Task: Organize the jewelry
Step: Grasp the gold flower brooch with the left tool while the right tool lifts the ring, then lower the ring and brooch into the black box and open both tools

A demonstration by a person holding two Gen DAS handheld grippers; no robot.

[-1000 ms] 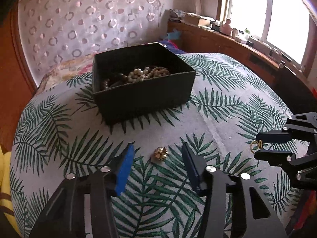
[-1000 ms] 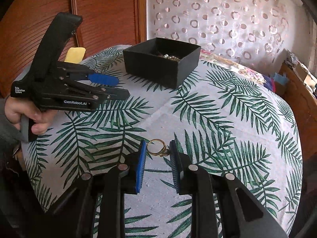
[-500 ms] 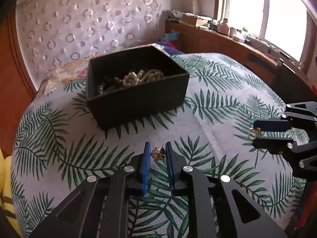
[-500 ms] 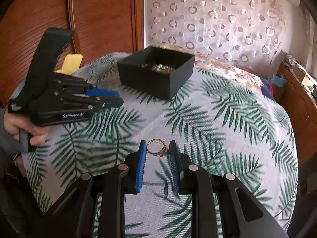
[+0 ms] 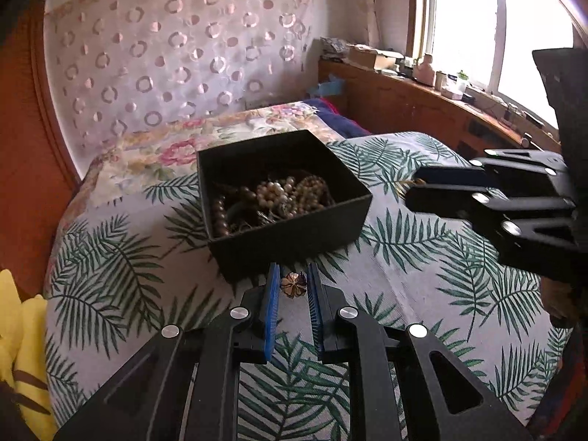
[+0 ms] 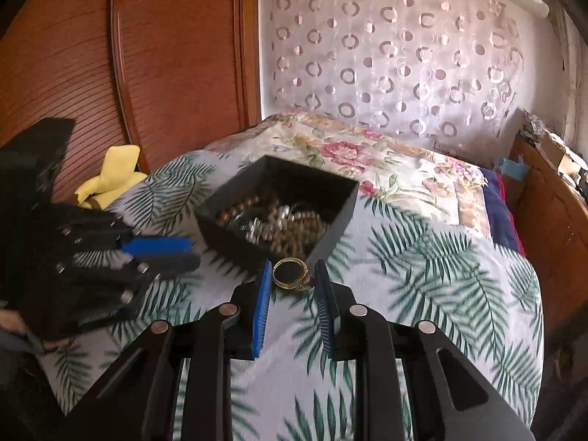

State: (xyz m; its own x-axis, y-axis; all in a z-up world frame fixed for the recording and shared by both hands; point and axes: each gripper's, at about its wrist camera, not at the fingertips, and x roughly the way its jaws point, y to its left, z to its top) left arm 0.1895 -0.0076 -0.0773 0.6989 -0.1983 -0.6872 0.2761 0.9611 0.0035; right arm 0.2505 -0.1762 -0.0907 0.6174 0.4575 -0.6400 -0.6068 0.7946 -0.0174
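A black open box (image 5: pixel 294 235) (image 6: pixel 330 235) full of bead strings and pearls sits on the leaf-print cover. My left gripper (image 5: pixel 293 286) is shut on a small gold flower-shaped piece (image 5: pixel 293 285), held above the cover just in front of the box's near wall. My right gripper (image 6: pixel 293 276) is shut on a gold ring (image 6: pixel 290 275), lifted close to the box's near corner. In the left wrist view the right gripper (image 5: pixel 413 188) reaches in from the right, beside the box. The right wrist view shows the left gripper (image 6: pixel 183 253) blurred at the left.
The bed carries a leaf-print cover (image 5: pixel 422 275) over a floral sheet (image 6: pixel 386 161). A yellow cloth (image 6: pixel 110 176) lies at the bed's left edge by a wooden wardrobe (image 6: pixel 165 55). A wooden shelf with small items (image 5: pixel 441 84) runs under the window.
My left gripper closed on the flower piece and lifted it toward the box. My right gripper, holding the ring throughout, rose and moved up to the box.
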